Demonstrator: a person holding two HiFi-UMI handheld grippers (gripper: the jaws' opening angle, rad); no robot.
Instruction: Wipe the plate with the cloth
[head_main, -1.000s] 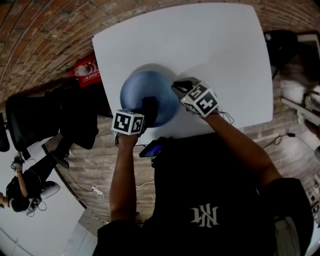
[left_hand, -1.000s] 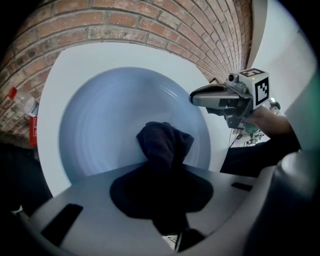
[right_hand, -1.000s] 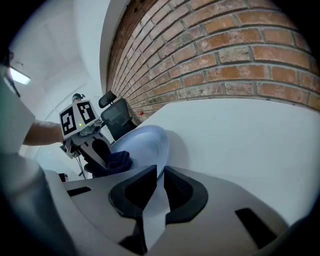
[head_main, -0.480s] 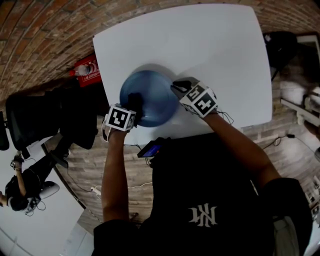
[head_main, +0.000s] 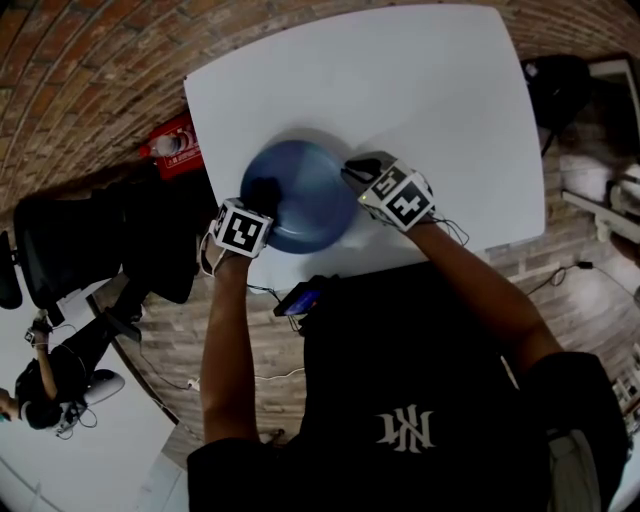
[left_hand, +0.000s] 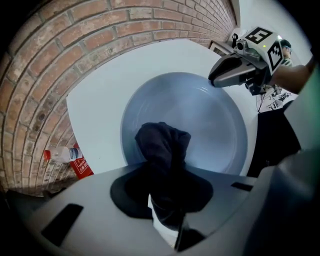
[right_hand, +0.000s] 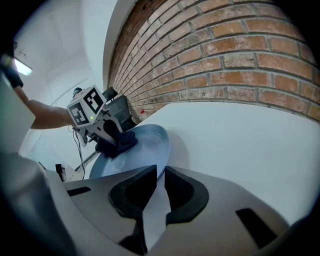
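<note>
My left hand-held gripper points down, clenched on the dark cloth, whose bunched end presses on the blue plate close to its left rim. From there most of the basin lies to my right, so I judge the next stroke should sweep that way, toward my right hand-held gripper, which pinches the opposite rim and steadies the plate on the white bench.
</note>
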